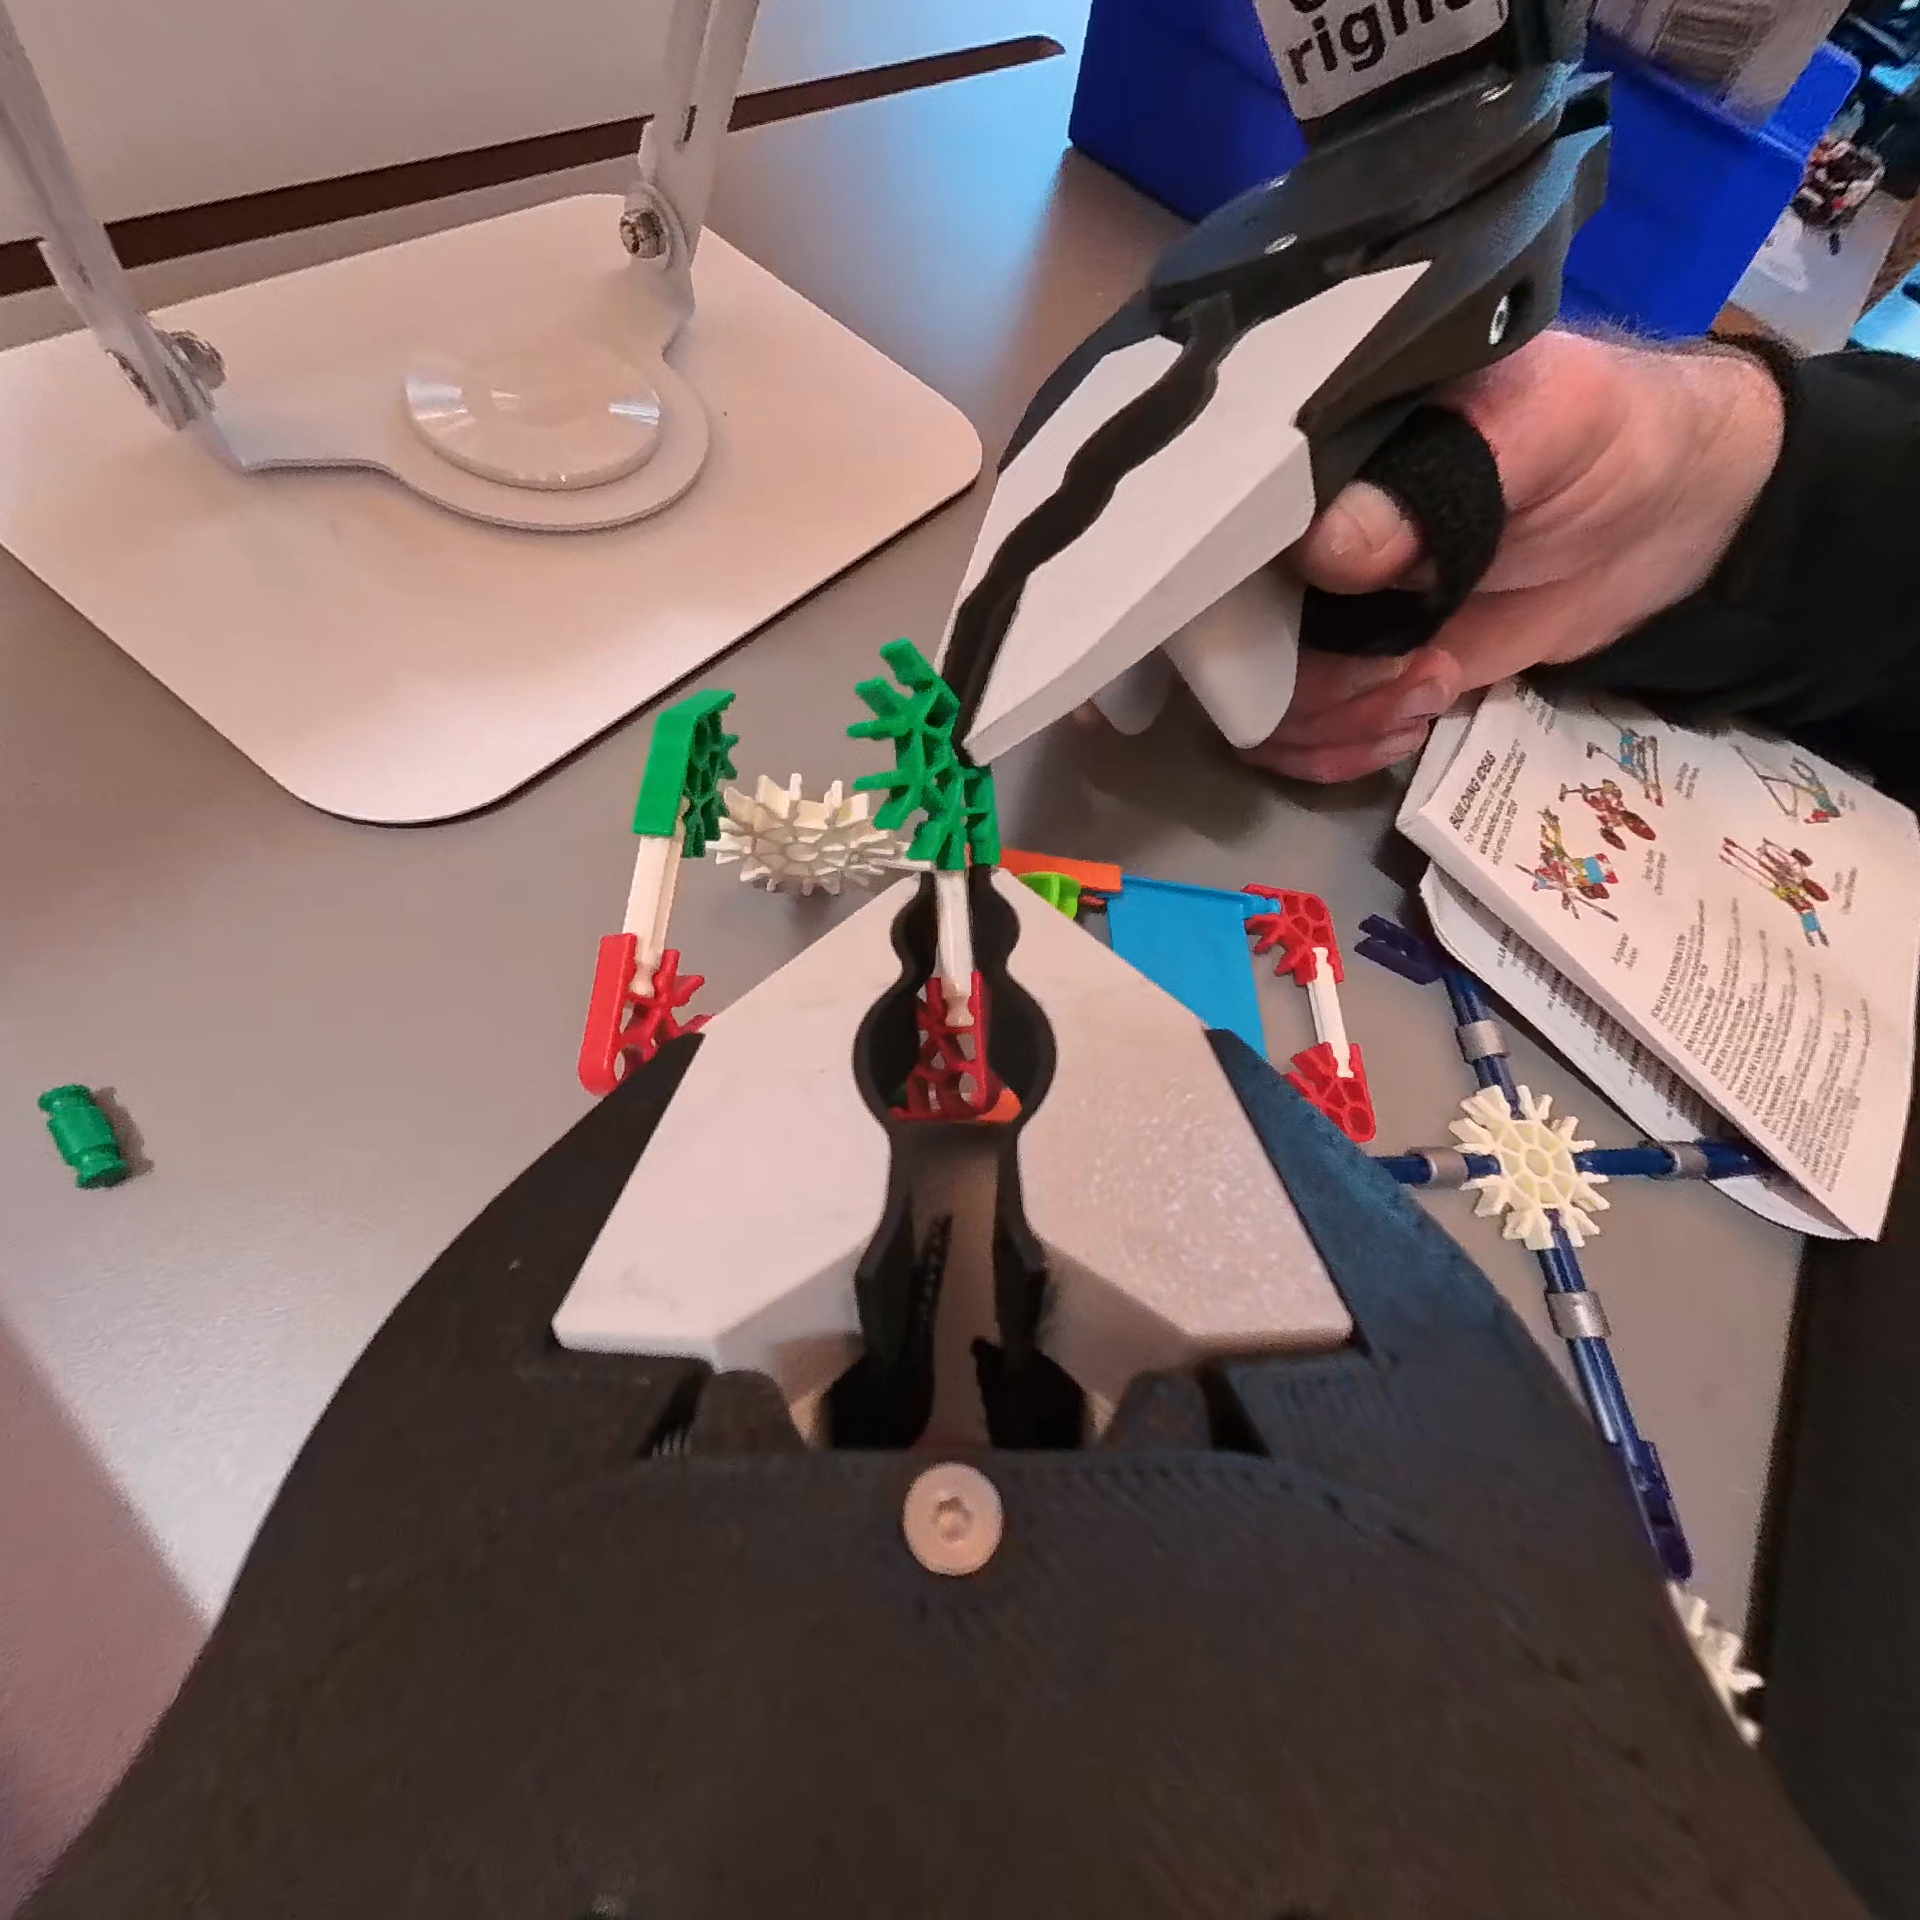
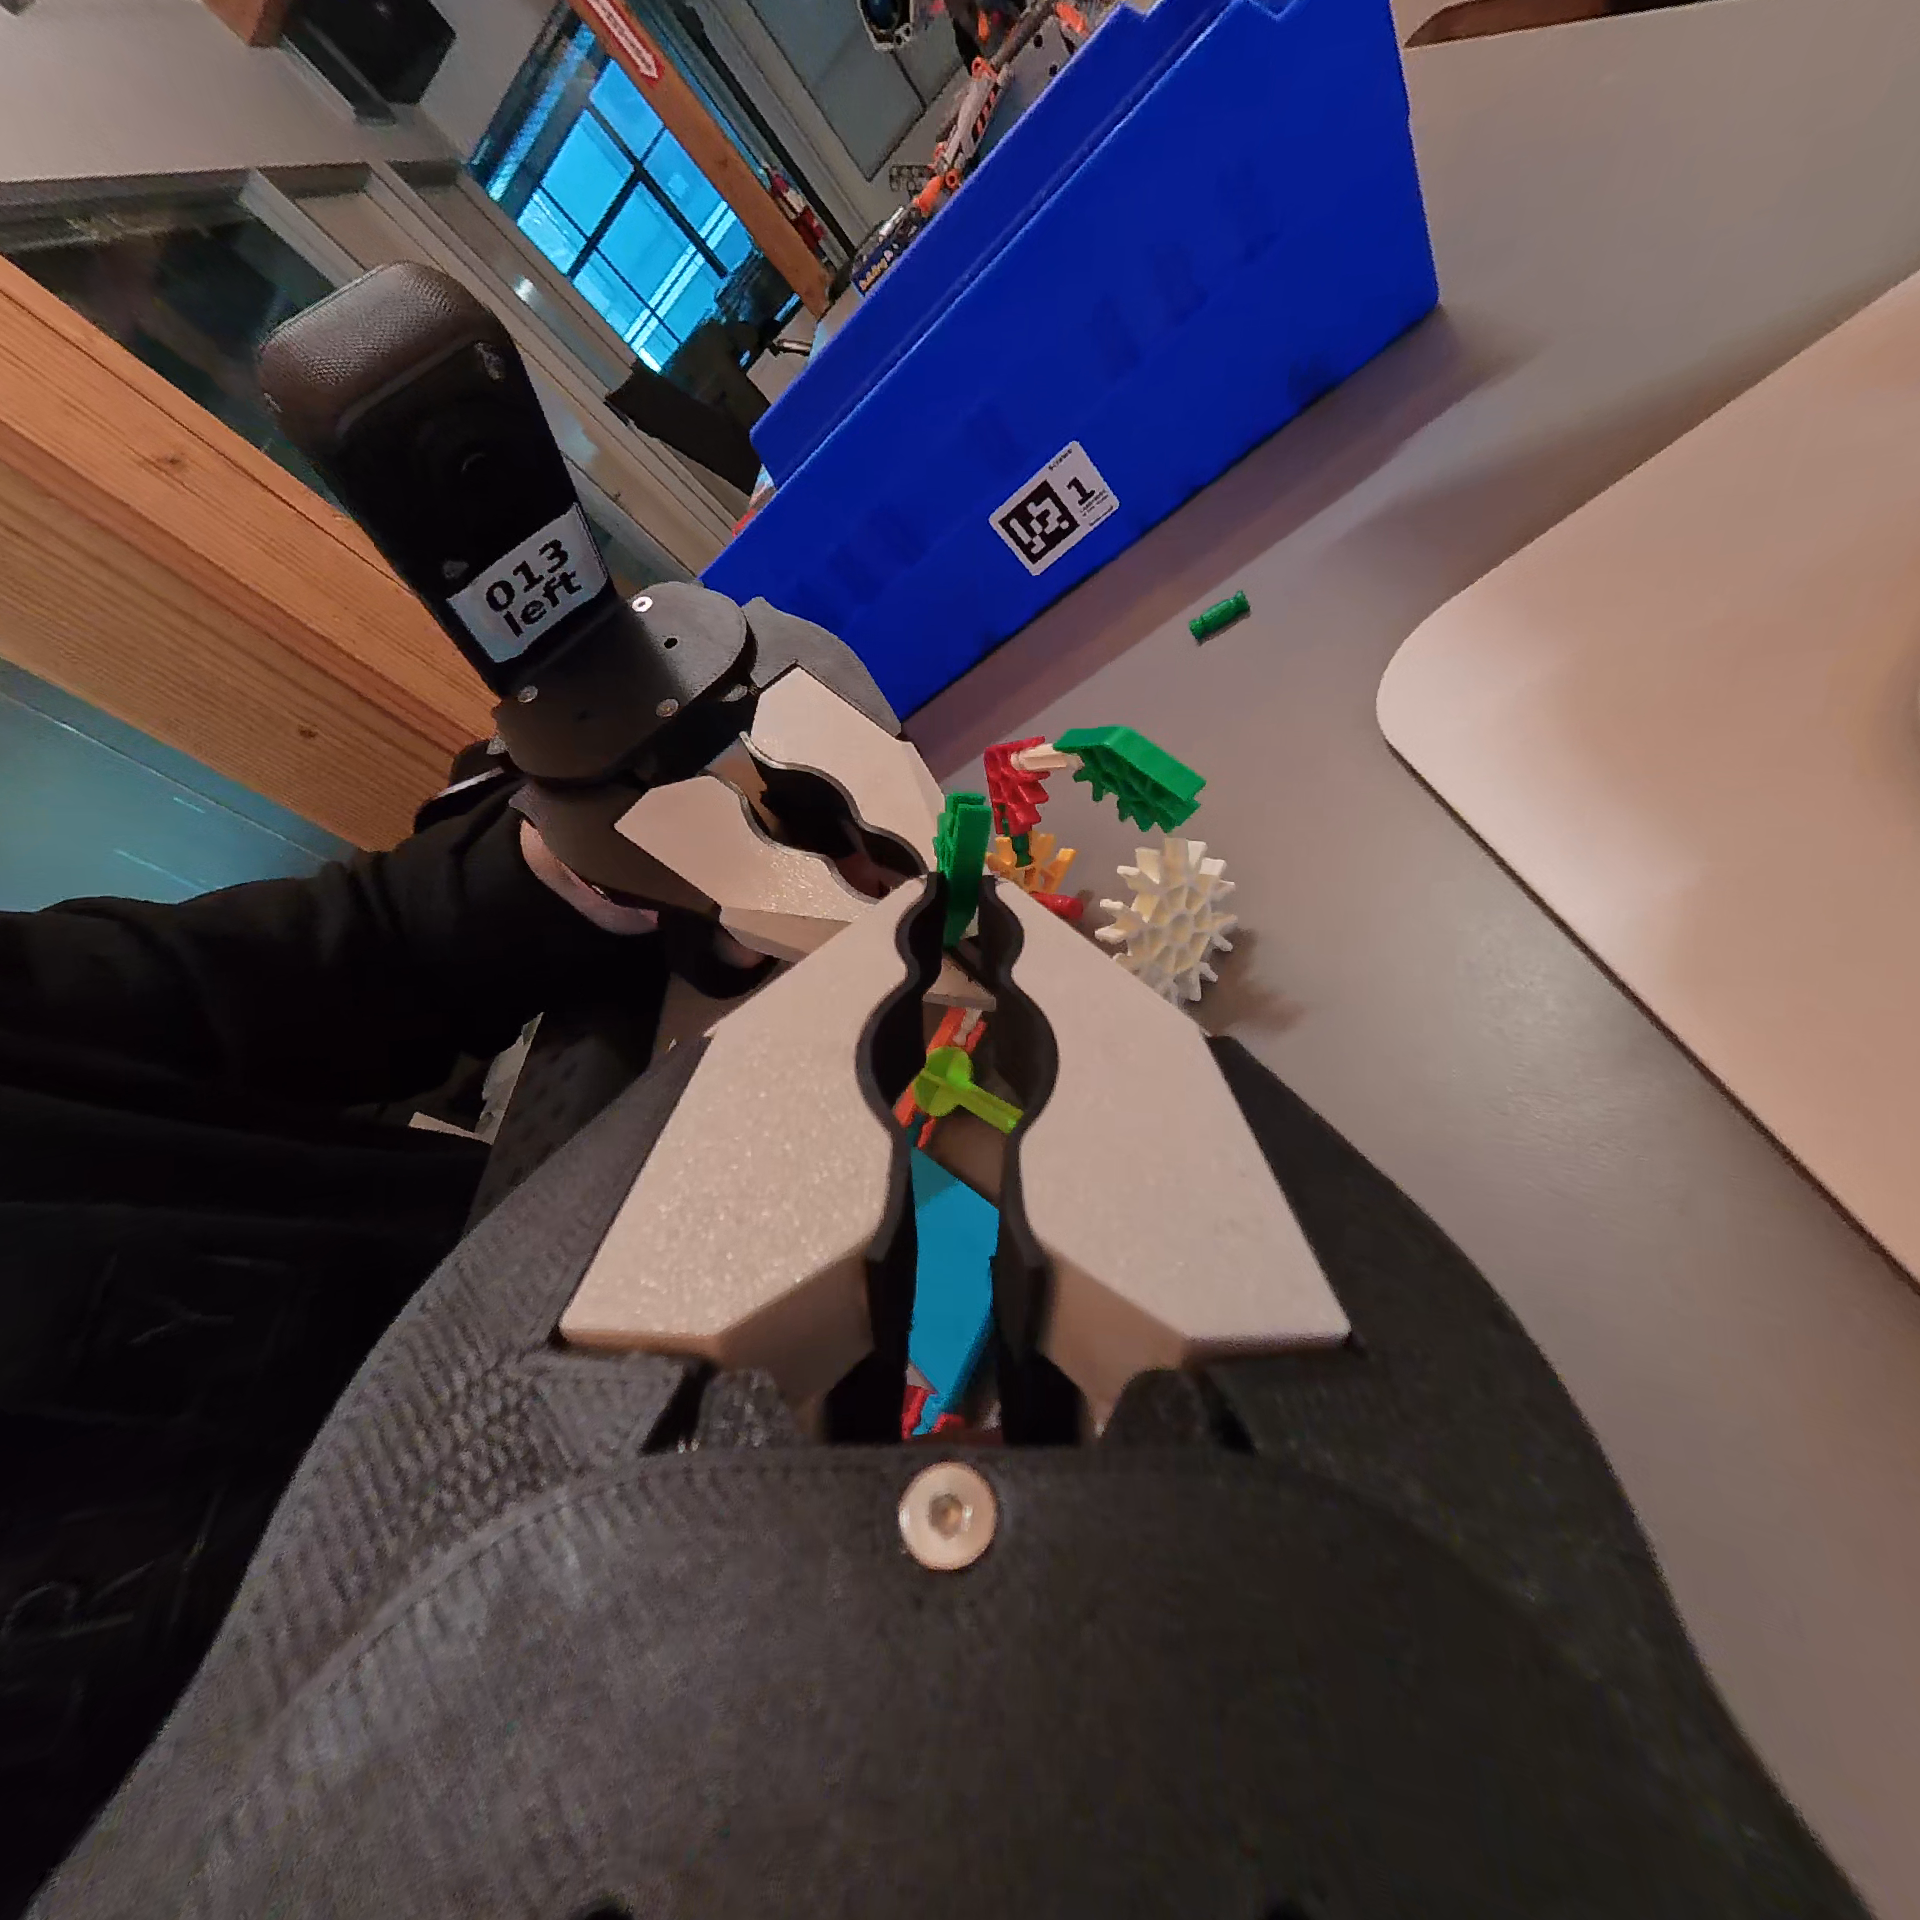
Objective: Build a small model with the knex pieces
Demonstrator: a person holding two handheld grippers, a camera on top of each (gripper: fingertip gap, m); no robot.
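A toy construction model of plastic rods and connectors stands on the grey table [image 1: 312, 1039]. My left gripper [image 1: 951, 883] is shut on an upright white rod [image 1: 951, 925], which has a red connector [image 1: 951, 1070] below and a green connector [image 1: 925, 769] on top. My right gripper [image 2: 961, 904] is shut on that green connector [image 2: 961, 862]. In the left wrist view it comes in from the upper right [image 1: 971, 727]. The left gripper [image 2: 914, 873] shows in the right wrist view just left of it. A white snowflake connector [image 1: 800, 842] lies beyond, next to a second green-white-red arm [image 1: 665, 831].
A blue panel [image 1: 1184, 945] with red connectors is part of the model. A white snowflake on blue rods [image 1: 1527, 1164] lies beside a printed leaflet [image 1: 1662, 935]. A small green spacer [image 1: 83, 1138] lies alone at left. A white stand base [image 1: 416, 520] and a blue bin [image 2: 1091, 364] stand behind. My left and right fingertips are right by each other. Left tips and right tips are each some 15 cm from the small green spacer [image 1: 83, 1138]. Seen from the right wrist view [image 2: 1210, 616] as well.
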